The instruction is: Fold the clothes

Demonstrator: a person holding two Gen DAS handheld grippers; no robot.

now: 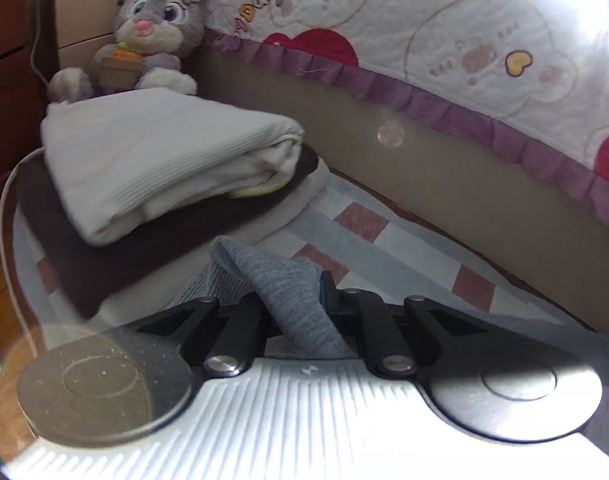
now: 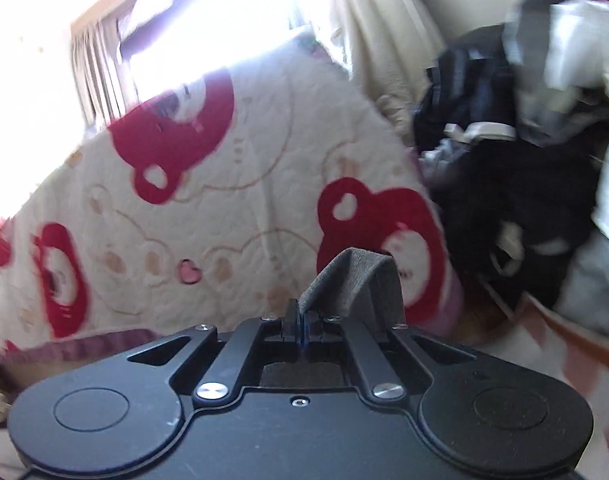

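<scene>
My left gripper is shut on a fold of a grey-blue knit garment that drapes over its jaws, held just above the rug. Ahead to the left lies a stack of folded clothes: a cream ribbed top on a dark brown piece on a pale one. My right gripper is shut on a grey fabric edge that loops up from its closed jaws, raised in front of the bed quilt.
A bed with a white quilt with red bear prints and a purple frill runs along the right; it also fills the right wrist view. A plush rabbit sits behind the stack. A heap of dark unfolded clothes lies right. A checked rug covers the floor.
</scene>
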